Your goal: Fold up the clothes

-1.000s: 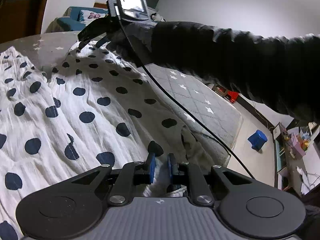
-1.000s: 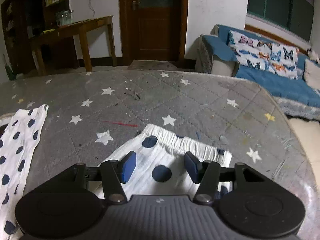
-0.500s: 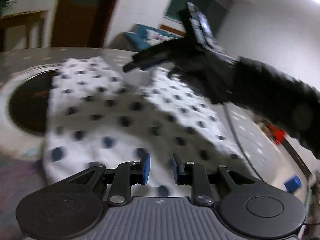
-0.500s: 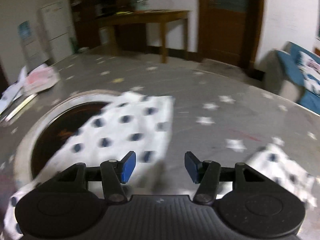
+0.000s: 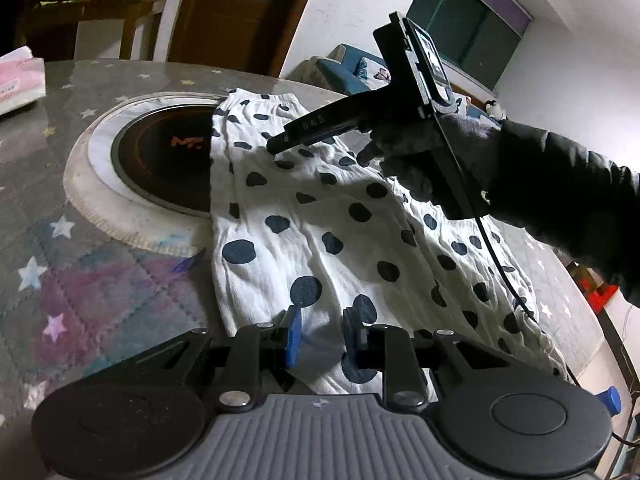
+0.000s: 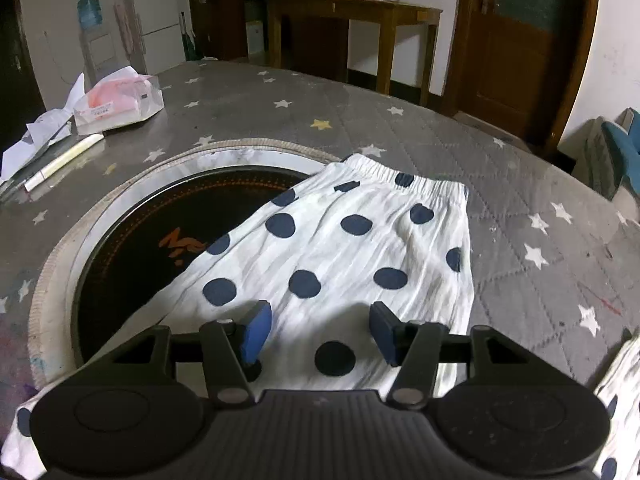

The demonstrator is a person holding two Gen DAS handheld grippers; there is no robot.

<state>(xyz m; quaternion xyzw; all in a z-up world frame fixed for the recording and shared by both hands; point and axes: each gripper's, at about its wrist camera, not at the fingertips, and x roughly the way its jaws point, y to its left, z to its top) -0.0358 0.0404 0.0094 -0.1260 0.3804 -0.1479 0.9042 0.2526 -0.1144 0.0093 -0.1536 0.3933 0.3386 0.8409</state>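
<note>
White trousers with dark blue dots [image 5: 320, 232] lie spread on the grey star-patterned table cover [image 5: 80, 280], one side over a round black cooktop [image 5: 160, 160]. My left gripper [image 5: 320, 340] is open a little, low over the near hem, nothing between its pads. My right gripper [image 6: 316, 332] is open wide and empty, just above the cloth [image 6: 340, 260] near the elastic waistband [image 6: 404, 174]. In the left wrist view the right gripper [image 5: 276, 146] hovers over the far end, held by a dark-gloved hand.
The cooktop [image 6: 140, 248] has a white ring around it. A pink plastic-wrapped pack [image 6: 120, 104], papers and a pen [image 6: 64, 160] lie at the table's far left. A wooden table [image 6: 352, 12], a door and a blue sofa [image 5: 348, 76] stand beyond.
The trousers have been folded over, so their waistband now lies by the cooktop. Both grippers swung left with it. The left gripper has opened slightly.
</note>
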